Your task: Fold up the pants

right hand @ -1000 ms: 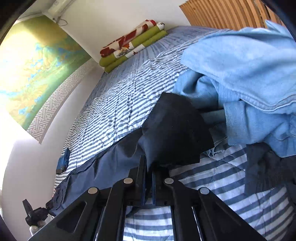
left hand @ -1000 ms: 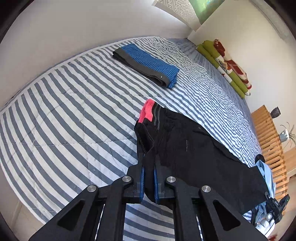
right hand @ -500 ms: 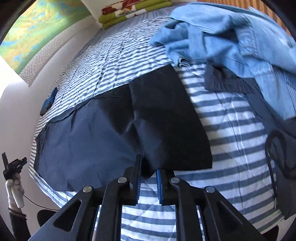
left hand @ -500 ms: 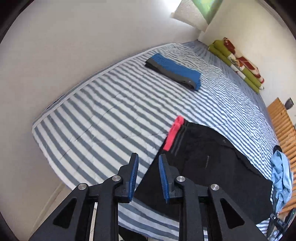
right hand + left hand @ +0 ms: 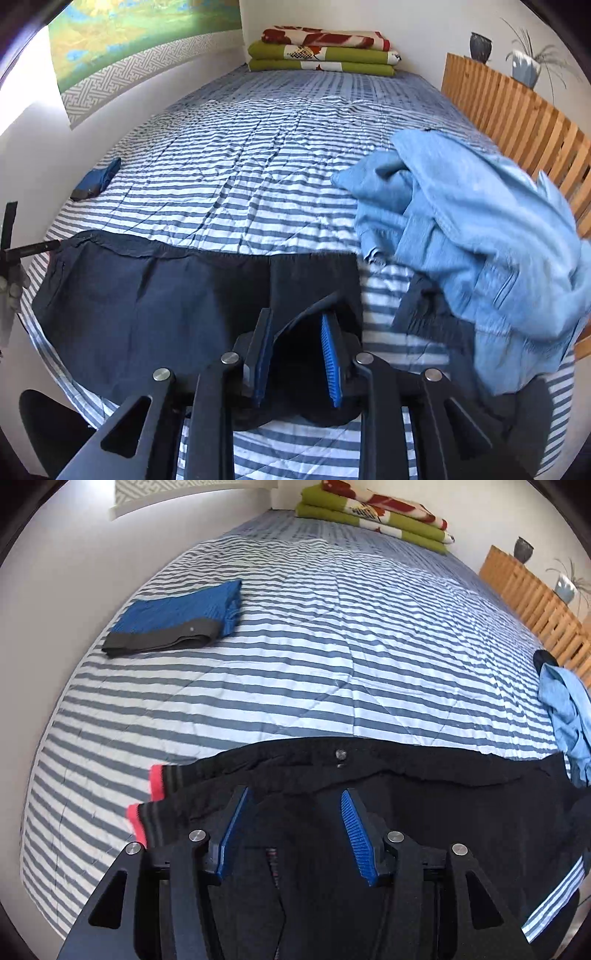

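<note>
The black pants (image 5: 424, 805) lie flat across the near edge of the striped bed (image 5: 332, 646), two red-trimmed ends (image 5: 157, 779) stacked at the left. My left gripper (image 5: 293, 814) hovers open just above the cloth, holding nothing. In the right wrist view the same pants (image 5: 147, 306) spread leftward. My right gripper (image 5: 297, 345) stands open over their right end. A loose fold of dark cloth (image 5: 306, 314) rises between its blue pads (image 5: 330, 354) without being pinched.
A folded blue and grey garment (image 5: 177, 624) lies far left on the bed. A heap of light blue denim (image 5: 461, 236) sits at the right, partly over dark clothing (image 5: 428, 314). Folded green blankets (image 5: 321, 55) lie at the head, a wooden slatted rail (image 5: 517, 122) along the right side.
Both grippers have opened and let go of the pants, which now lie flat on the bed. Both cameras have swung to face the head of the bed.
</note>
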A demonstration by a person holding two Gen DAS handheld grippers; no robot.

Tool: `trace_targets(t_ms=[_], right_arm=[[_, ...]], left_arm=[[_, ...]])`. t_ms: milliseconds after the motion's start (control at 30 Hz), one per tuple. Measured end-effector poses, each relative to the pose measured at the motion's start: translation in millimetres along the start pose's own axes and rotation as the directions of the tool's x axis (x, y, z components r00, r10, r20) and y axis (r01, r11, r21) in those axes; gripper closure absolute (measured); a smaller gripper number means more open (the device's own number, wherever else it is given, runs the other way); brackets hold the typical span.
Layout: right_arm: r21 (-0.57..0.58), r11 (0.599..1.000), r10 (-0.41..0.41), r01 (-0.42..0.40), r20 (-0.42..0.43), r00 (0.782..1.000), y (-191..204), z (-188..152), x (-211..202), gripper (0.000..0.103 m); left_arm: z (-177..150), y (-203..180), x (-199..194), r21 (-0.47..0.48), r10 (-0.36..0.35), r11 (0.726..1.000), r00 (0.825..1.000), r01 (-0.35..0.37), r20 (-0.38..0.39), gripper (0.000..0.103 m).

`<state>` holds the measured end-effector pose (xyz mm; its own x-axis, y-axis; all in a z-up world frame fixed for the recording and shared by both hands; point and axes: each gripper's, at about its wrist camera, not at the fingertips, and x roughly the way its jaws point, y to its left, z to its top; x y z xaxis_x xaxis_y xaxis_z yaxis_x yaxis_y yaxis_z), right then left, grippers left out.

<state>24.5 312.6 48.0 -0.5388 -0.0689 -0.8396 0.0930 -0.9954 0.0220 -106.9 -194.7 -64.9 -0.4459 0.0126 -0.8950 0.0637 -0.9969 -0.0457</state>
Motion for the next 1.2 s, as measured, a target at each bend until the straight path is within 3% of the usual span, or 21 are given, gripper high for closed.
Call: trace_targets(t_ms=[67,167,267,400,533,667,833,900,967,1000,1067,1200], right_arm=[[-0.007,0.999,-0.037,0.037,0.028,0.999,-5,15,-10,0.078],[-0.065,0.998,-0.002,0.005,0.050,0.999,4,36,-14,0.074],[-0.185,0.977,0.109,-0.105,0.012,0.994,39,54,3,0.064],[-0.337,0.908,0.233,-0.250,-0.091,0.968,108,60,59,0.061],[-0.410,0.838,0.309,-0.360,-0.188,0.932,178,62,118,0.061],[-0.505,0.767,0.335,-0.396,-0.211,0.918,238,64,149,0.061],[-0.587,0.717,0.299,-0.377,-0.231,0.926,274,65,172,0.062],[-0.585,0.711,0.295,-0.390,-0.255,0.921,277,64,180,0.086],[-0.585,0.708,0.305,-0.394,-0.250,0.919,276,63,178,0.098],[-0.587,0.707,0.312,-0.395,-0.243,0.919,276,63,175,0.102],[-0.591,0.711,0.319,-0.382,-0.214,0.923,273,65,168,0.102],[-0.594,0.730,0.316,-0.338,-0.146,0.938,272,76,155,0.102]], left_arm=[[8,-10,16,0.034,0.028,0.999,1.000,-0.028,-0.012,0.047],[8,-13,34,0.081,0.059,0.995,0.997,-0.056,-0.040,0.046],[2,-6,43,0.107,0.093,0.990,0.994,-0.088,-0.047,0.044],[-5,16,38,0.094,0.128,0.988,0.991,-0.126,-0.024,0.044],[-6,33,27,0.096,0.113,0.989,0.994,-0.111,-0.011,0.044],[-3,28,30,0.160,0.107,0.982,0.994,-0.104,-0.012,0.042],[-1,1,49,0.275,0.115,0.955,0.993,-0.110,0.000,0.041],[-1,-5,53,0.295,0.099,0.950,0.995,-0.099,0.016,0.053],[-1,-10,52,0.307,0.048,0.950,0.999,-0.053,0.024,0.097],[-1,-13,52,0.317,0.064,0.946,0.997,-0.072,0.036,0.103],[1,-20,52,0.340,0.101,0.933,0.993,-0.116,0.061,0.103],[20,-17,53,0.284,0.106,0.951,0.991,-0.124,0.079,0.103]])
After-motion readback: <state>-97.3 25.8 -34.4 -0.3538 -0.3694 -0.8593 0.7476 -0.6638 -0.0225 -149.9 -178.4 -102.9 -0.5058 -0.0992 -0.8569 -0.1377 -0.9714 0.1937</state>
